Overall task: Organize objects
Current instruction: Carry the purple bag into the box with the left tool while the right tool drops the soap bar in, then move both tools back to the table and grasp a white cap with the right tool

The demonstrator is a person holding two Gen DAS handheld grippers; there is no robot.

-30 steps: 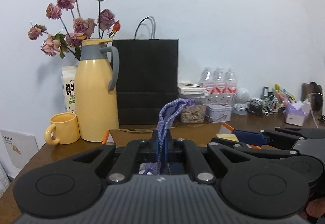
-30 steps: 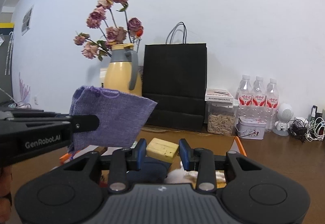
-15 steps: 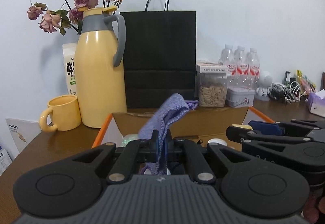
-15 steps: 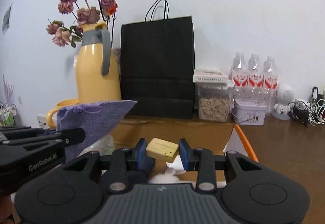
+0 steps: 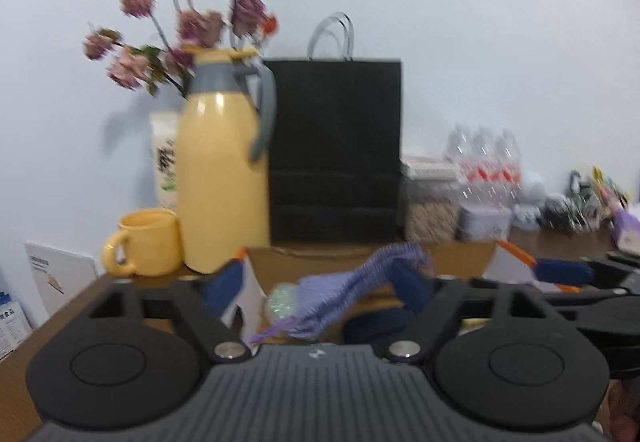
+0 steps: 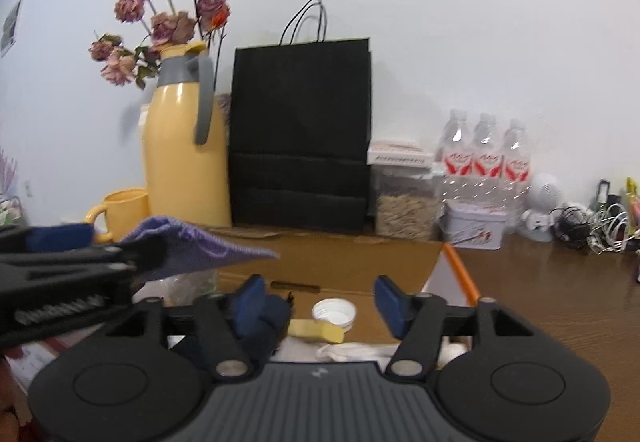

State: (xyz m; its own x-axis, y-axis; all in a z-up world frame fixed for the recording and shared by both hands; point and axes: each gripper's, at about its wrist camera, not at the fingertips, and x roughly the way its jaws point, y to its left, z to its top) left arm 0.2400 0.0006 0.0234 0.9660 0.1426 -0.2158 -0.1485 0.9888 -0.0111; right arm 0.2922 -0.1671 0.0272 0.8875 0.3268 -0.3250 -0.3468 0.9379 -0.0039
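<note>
A purple knitted cloth (image 5: 352, 292) hangs between the spread fingers of the left claw (image 5: 320, 282), draped against the right finger, over an open cardboard box (image 5: 360, 254). It is rumpled, with a loose fringe at its lower end. The left claw's jaws are opening and no longer pinch it. The right claw (image 6: 320, 302) is opening too; a yellow sponge (image 6: 316, 330) lies in the box below its gap, unheld. The box sits on a brown desk (image 6: 560, 302).
</note>
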